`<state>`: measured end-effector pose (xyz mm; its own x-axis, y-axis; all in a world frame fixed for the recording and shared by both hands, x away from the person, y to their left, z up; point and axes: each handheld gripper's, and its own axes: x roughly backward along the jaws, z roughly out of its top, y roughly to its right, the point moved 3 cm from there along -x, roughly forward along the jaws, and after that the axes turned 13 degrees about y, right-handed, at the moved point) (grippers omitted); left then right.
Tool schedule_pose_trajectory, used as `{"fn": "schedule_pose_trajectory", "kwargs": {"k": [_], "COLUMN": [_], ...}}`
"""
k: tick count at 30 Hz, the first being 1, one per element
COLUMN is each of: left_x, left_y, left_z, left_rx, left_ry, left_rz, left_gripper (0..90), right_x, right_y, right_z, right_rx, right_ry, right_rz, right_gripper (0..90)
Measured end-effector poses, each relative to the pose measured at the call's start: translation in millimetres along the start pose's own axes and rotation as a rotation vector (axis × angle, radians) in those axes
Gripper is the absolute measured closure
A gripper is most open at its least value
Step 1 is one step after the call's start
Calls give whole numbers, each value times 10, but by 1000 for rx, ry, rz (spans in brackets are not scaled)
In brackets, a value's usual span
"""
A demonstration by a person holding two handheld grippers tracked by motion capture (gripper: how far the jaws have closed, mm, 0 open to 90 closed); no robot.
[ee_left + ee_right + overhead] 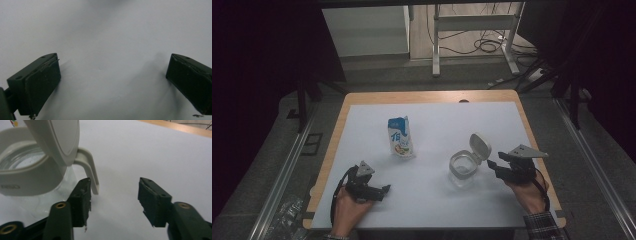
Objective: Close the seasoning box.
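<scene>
High view: right gripper [493, 165] resting near the tabletop's right edge beside the open-lidded jar [463, 167], jaws parted, gripping nothing. Left gripper [384, 190] lying near the front-left corner, jaws spread wide, empty.

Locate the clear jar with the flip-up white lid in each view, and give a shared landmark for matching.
High view: jar right of centre, just left of the right gripper, lid hinged up.
Left gripper view: not in it; open jaws over the white sheet.
Right gripper view: upper left, lid latch beside the left jaw.
Shared landmark: the white sheet.
</scene>
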<state>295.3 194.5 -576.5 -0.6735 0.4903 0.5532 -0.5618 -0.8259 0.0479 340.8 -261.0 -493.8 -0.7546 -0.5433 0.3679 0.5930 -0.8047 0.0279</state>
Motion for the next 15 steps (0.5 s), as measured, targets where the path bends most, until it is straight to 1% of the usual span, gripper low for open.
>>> {"fn": "schedule_pose_trajectory", "kwargs": {"k": [1,7,9,14,15], "left_x": [0,0,0,-2,-3], "left_y": [0,-1,-2,0,3], "left_z": [1,1,1,-1,-1], "left_rx": [1,1,1,5,7], "left_ry": [0,-1,0,5,8], "left_rz": [0,-1,-1,-1,0], "left_gripper": [0,0,0,0,0], "right_x": [4,-4,-14,-47,-69], "right_y": [1,-5,-7,-11,-16], "right_z": [-25,-104,-130,-193,-234], "right_rx": [-3,13,23,26,31], "right_ry": [-16,-52,-63,-84,-104], "right_rz": [-1,-2,-2,8,13], "right_gripper": [386,315,298,280,279]}}
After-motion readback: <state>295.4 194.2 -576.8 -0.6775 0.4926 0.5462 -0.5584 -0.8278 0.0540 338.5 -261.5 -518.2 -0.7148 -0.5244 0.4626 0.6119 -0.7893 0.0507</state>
